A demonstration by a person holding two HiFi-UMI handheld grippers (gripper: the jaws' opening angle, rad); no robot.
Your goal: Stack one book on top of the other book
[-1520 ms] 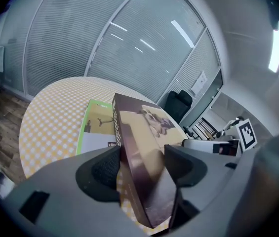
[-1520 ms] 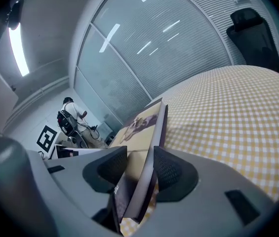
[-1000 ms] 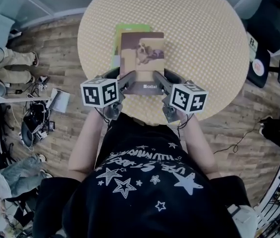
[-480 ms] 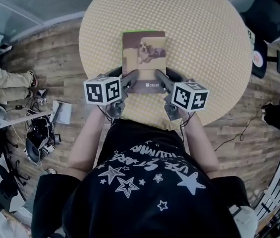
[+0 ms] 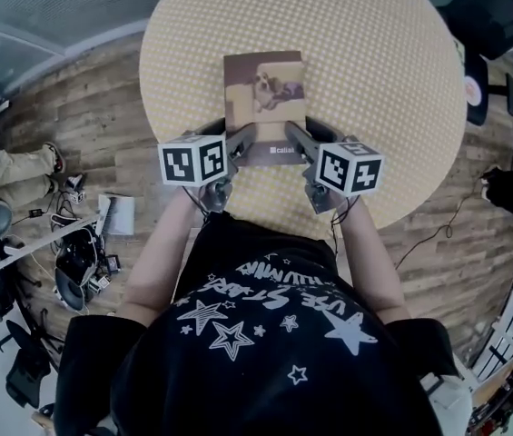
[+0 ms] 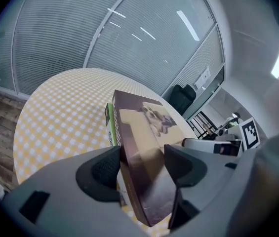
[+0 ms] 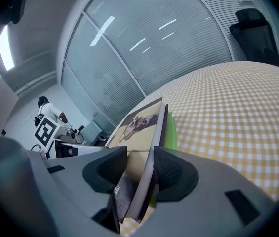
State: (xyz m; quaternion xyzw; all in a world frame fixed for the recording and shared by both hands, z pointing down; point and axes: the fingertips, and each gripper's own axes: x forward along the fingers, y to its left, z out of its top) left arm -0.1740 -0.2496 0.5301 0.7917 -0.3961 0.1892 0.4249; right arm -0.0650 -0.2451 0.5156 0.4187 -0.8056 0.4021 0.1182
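Observation:
A brown book [image 5: 264, 98] with a dog on its cover is over the round yellow-checked table [image 5: 383, 71], tilted with its near edge raised. My left gripper [image 5: 241, 143] is shut on its near left corner and my right gripper [image 5: 294, 143] on its near right corner. In the left gripper view the brown book [image 6: 146, 137] sits between the pads of the left gripper [image 6: 141, 171], with a green book [image 6: 110, 126] lying beneath it. In the right gripper view the right gripper [image 7: 140, 171] clamps the same book [image 7: 138, 125], and the green book [image 7: 172, 131] peeks out below.
A wooden floor surrounds the table. A bag with cables [image 5: 82, 260] and papers [image 5: 117, 214] lie at the left, near a person's leg [image 5: 6, 163]. A black chair [image 5: 497, 7] stands at the upper right.
The brown book has moved left and away from me with both grippers, and it now covers the green book, which earlier stuck out at its left side.

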